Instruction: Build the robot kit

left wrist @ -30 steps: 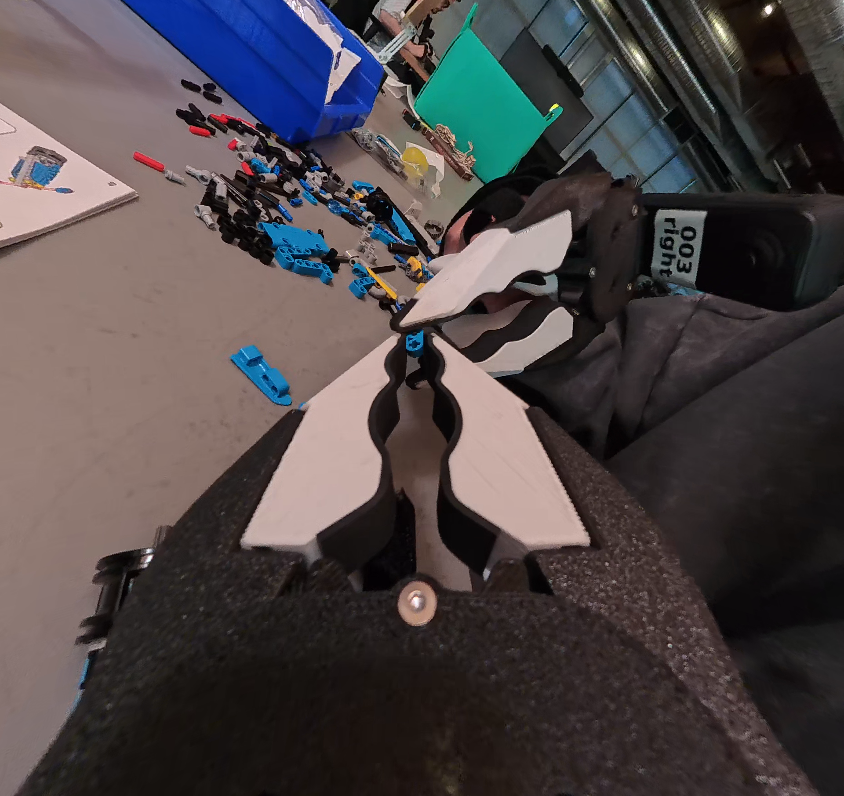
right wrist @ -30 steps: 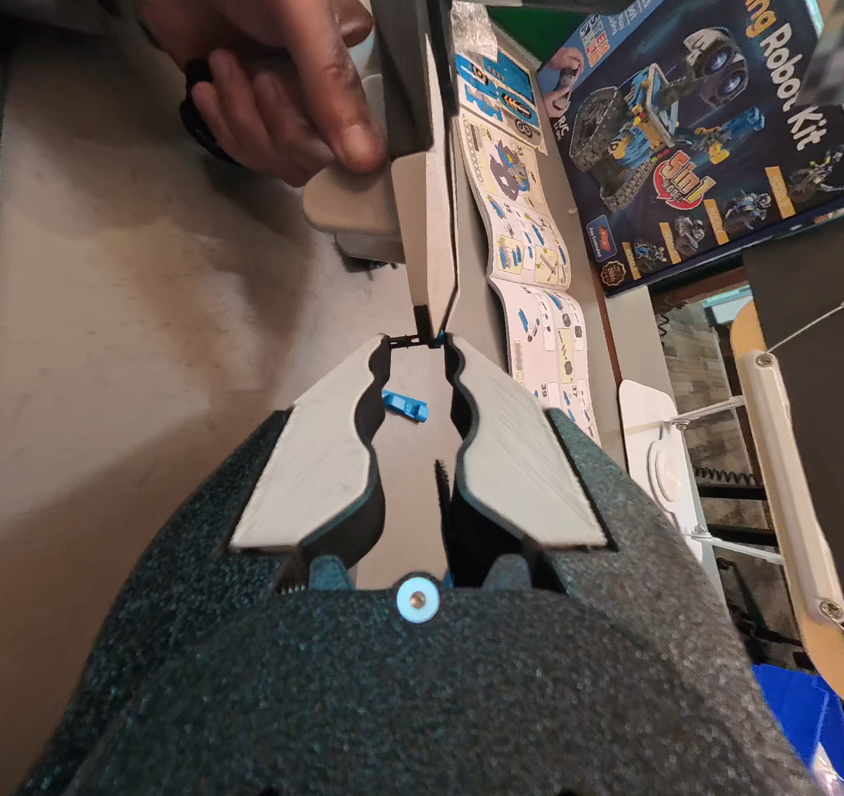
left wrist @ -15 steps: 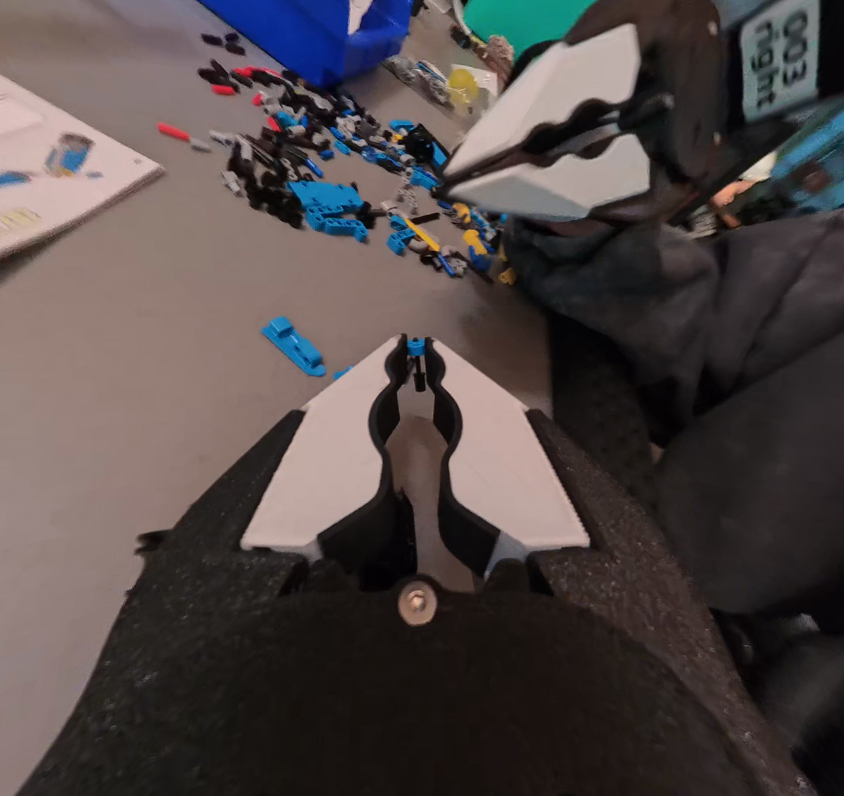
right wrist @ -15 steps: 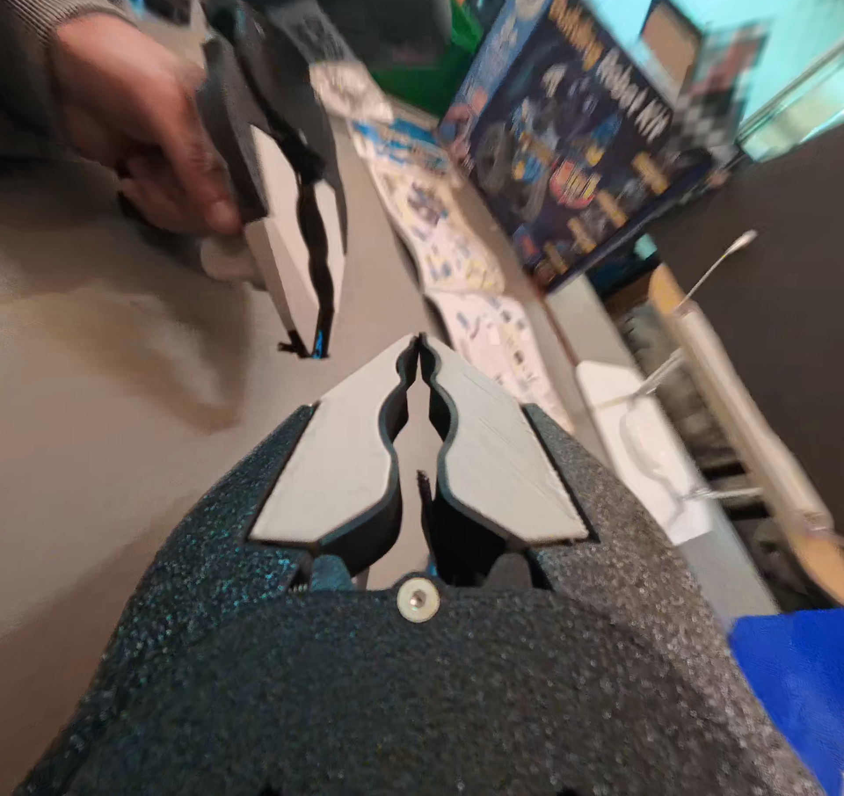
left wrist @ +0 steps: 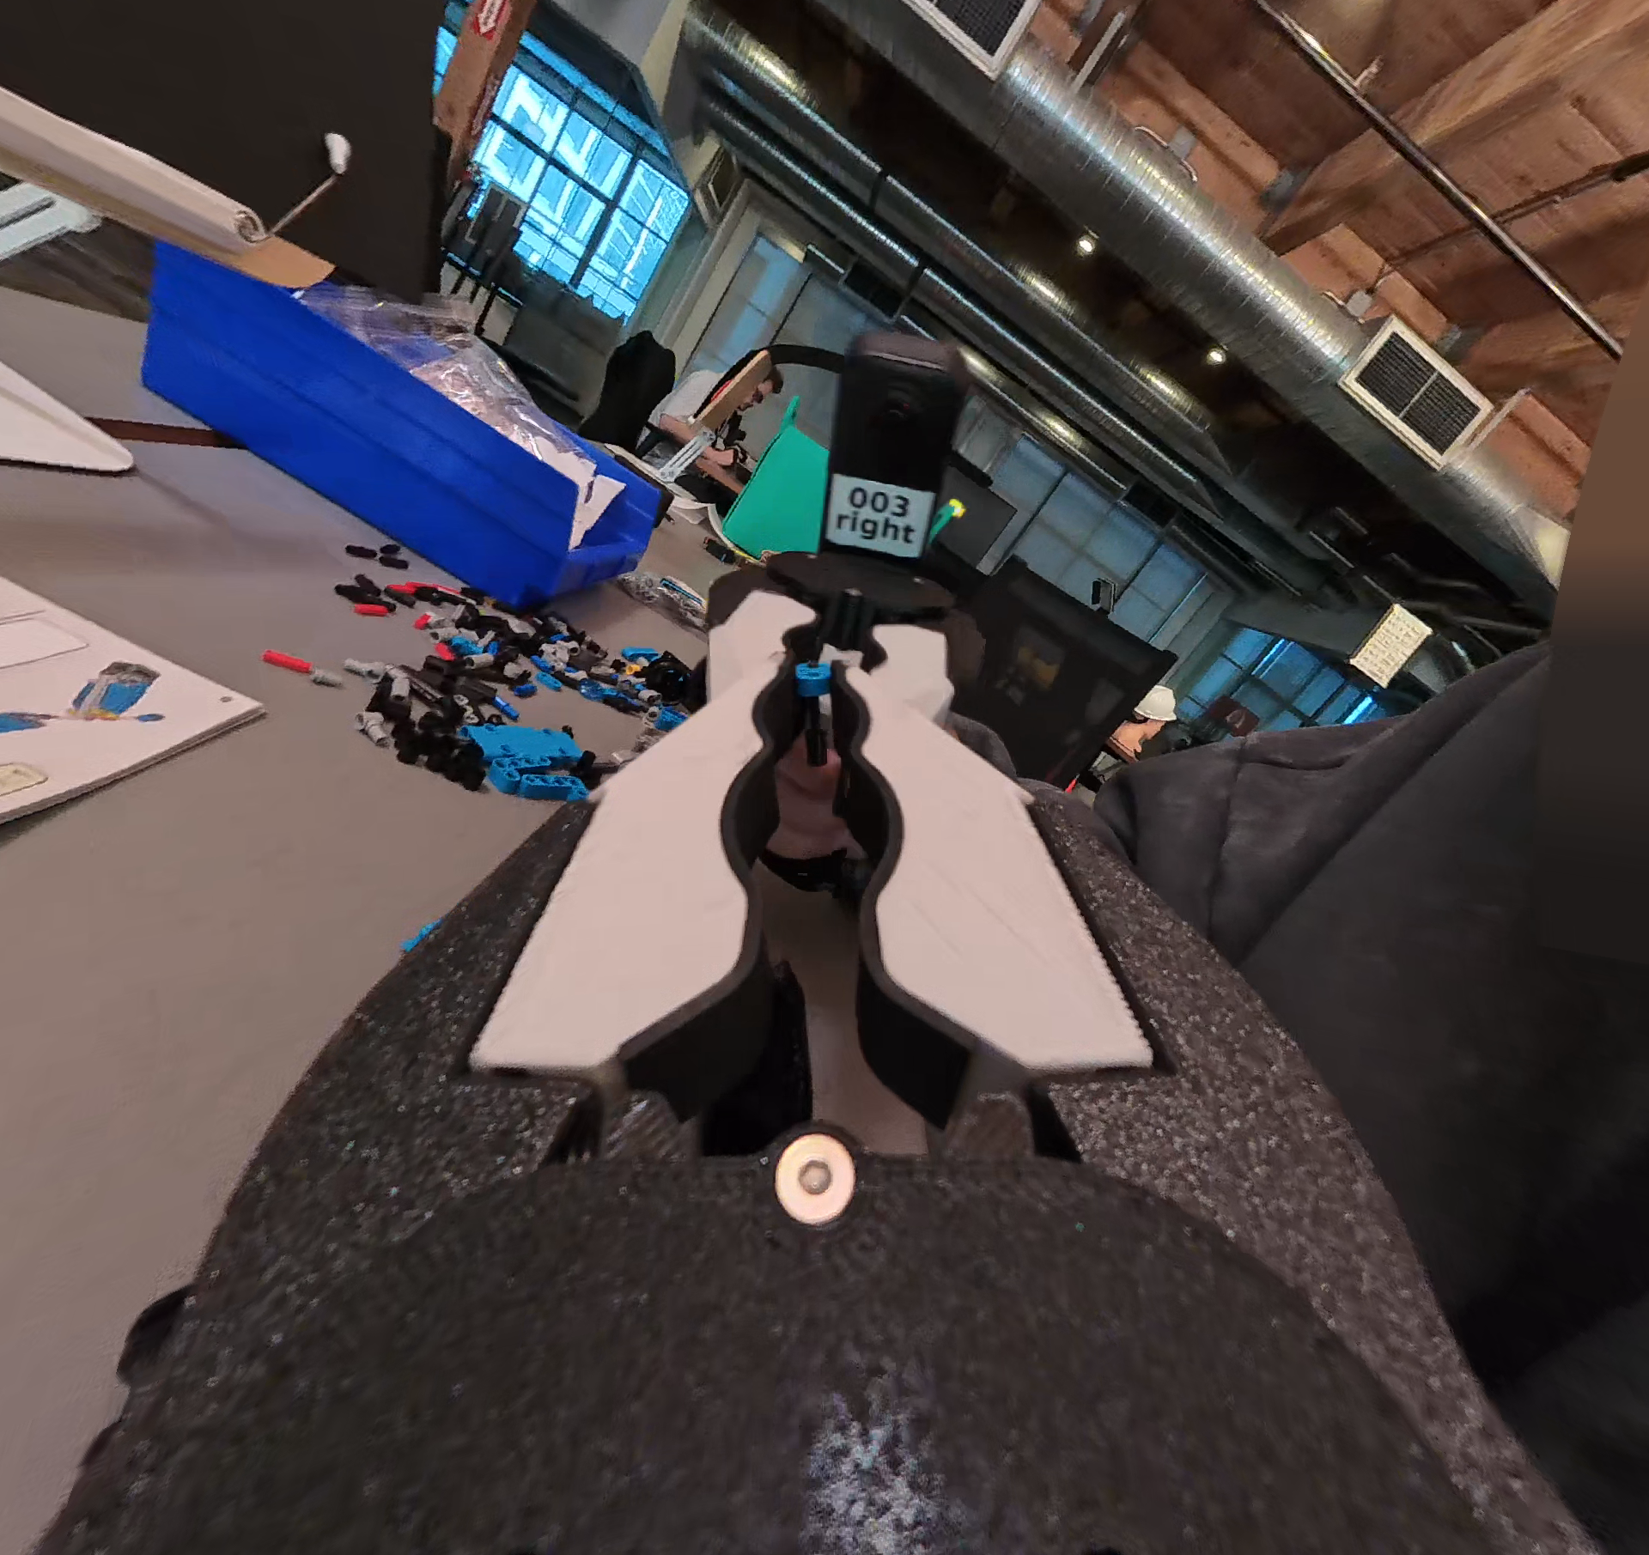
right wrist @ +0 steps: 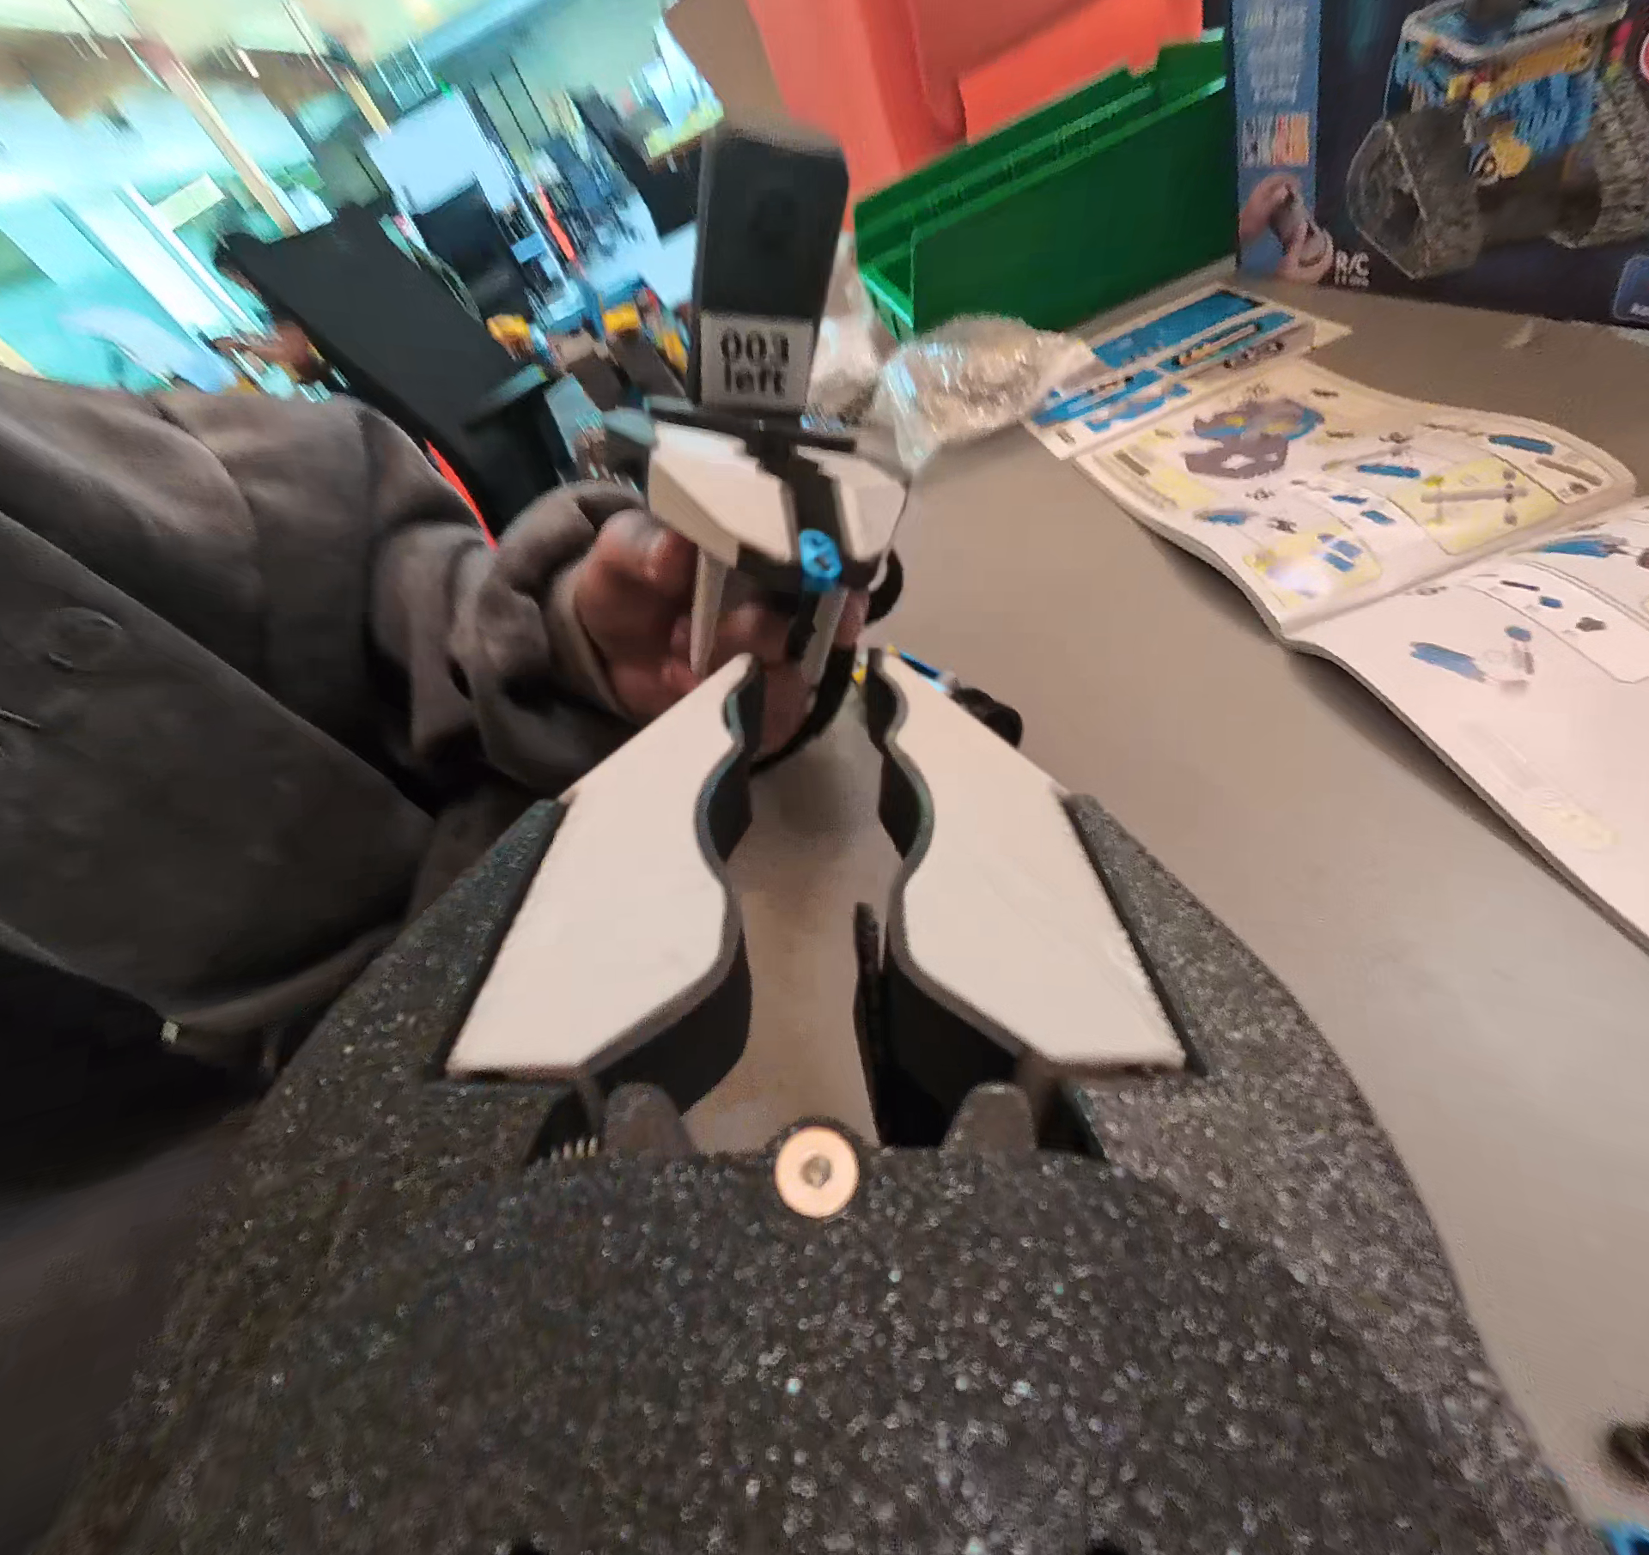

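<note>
Both tools have swung up off the bench and now face each other, tip to tip.

Left tool (left wrist: 814, 684), centre of its frame, is pinched tight on a small blue piece (left wrist: 811, 679) with a black pin (left wrist: 815, 732) hanging from it. Right tool (right wrist: 810, 681) has its fingers parted, nothing between them. Loose parts (left wrist: 486, 696) lie scattered on the grey bench (left wrist: 178, 888) at middle left, a blue bin (left wrist: 375, 433) behind them, and a booklet (right wrist: 1392, 531) at right.
</note>
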`<state>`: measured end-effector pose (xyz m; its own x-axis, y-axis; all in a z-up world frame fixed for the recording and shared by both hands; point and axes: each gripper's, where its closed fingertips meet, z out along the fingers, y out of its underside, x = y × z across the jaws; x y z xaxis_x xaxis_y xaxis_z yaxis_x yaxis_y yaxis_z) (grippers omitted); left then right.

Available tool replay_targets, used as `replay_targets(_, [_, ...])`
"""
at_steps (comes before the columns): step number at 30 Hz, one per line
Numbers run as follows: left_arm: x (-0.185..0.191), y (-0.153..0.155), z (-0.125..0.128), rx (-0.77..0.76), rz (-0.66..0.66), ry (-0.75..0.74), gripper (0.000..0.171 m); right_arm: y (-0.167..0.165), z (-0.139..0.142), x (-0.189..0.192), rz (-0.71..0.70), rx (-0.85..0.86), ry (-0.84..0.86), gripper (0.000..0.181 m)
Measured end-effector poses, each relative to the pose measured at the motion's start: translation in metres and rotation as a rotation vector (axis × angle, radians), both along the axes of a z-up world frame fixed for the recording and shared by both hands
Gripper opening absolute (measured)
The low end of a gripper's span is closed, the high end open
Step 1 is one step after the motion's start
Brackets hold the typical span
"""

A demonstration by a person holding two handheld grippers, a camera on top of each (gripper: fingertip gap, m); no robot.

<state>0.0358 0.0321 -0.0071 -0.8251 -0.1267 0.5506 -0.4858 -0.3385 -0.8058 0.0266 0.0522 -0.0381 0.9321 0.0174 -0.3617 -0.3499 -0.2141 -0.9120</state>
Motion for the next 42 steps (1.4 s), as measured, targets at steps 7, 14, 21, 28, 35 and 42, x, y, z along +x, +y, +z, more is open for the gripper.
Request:
replay_targets(7, [-0.006, -0.008, -0.004, 0.042, -0.030, -0.002, 0.007, -0.007, 0.012, -0.003, 0.033, 0.060, 0.068, 0.004])
replay_targets(14, [-0.014, -0.011, -0.005, 0.039, -0.091, 0.018, 0.007, -0.011, 0.017, -0.011, 0.064, 0.087, 0.073, 0.000])
replay_targets(21, [-0.006, -0.004, -0.003, 0.033, -0.051, 0.014, 0.006, -0.011, -0.005, -0.005, 0.066, -0.007, 0.116, 0.019])
replay_targets(28, [-0.008, -0.008, -0.006, 0.051, -0.051, 0.006, 0.006, -0.009, 0.001, -0.009, 0.096, 0.038, 0.150, 0.012])
replay_targets(35, [-0.009, -0.010, -0.006, 0.045, -0.057, 0.011, 0.006, -0.011, 0.006, -0.009, 0.098, 0.063, 0.198, 0.002])
replay_targets(42, [-0.020, -0.015, 0.002, 0.024, -0.088, -0.021, 0.007, -0.009, 0.020, -0.018, 0.123, 0.125, 0.202, 0.000])
